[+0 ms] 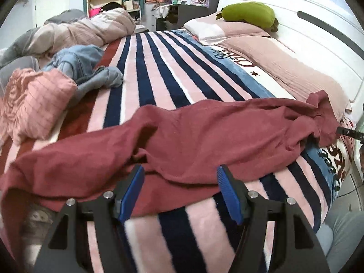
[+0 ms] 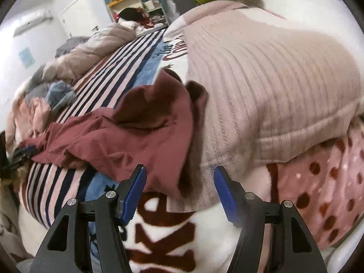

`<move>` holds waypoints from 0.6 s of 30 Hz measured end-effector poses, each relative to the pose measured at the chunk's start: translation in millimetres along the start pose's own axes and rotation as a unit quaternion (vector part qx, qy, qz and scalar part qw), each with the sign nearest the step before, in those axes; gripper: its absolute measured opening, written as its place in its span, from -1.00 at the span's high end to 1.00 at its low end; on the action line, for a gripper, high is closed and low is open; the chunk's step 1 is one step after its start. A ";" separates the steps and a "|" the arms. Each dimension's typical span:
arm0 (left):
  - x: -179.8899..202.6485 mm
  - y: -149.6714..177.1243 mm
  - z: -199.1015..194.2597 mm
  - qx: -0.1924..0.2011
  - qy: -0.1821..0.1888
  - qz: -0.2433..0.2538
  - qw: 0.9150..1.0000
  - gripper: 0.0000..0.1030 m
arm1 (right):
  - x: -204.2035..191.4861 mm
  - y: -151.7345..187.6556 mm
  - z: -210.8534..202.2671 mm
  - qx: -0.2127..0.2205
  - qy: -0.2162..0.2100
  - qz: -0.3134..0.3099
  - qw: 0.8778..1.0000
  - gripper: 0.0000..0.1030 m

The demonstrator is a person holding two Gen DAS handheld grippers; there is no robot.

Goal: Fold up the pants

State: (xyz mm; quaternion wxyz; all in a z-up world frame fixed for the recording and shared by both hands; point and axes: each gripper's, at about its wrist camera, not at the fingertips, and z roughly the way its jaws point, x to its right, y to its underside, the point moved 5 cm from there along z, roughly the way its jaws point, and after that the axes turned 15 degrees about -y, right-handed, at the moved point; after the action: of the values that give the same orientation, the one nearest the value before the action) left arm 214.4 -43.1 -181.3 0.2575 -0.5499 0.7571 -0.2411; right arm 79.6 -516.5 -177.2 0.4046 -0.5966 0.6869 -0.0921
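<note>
Blue-padded fingers [image 1: 136, 193] of the left gripper [image 1: 180, 192] are standing released, hovering just over the near hem of the red pants [image 1: 182, 132], gripping nothing. Those pants are lying stretched but rumpled across the striped blanket [image 1: 159, 75] along the bed's near edge, one end bunching against the pillow [image 2: 261, 91]. Right gripper [image 2: 179, 190] is likewise spread apart and empty beside that bunched end. Judging by this, laying out is finishing; next, both need fresh grips to smooth and fold lengthwise.
</note>
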 end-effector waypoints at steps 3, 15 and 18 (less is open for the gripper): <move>7.4 -2.0 3.9 -0.008 0.002 -0.007 1.000 -0.21 | 10.1 -4.2 16.1 0.000 -0.033 0.024 0.999 -0.02; 5.5 -2.7 6.2 -0.014 0.008 -0.026 1.000 -0.21 | -18.7 1.0 8.8 -0.016 -0.065 0.002 0.998 0.40; 5.1 -5.1 6.6 -0.011 0.014 -0.030 0.999 -0.21 | -27.6 -3.0 13.4 -0.011 -0.065 -0.011 0.998 0.40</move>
State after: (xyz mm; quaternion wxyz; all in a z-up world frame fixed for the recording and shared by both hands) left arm 221.0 -49.9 -183.5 0.2335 -0.5714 0.7467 -0.2478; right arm 89.7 -487.8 -171.9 0.4405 -0.6135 0.6535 -0.0502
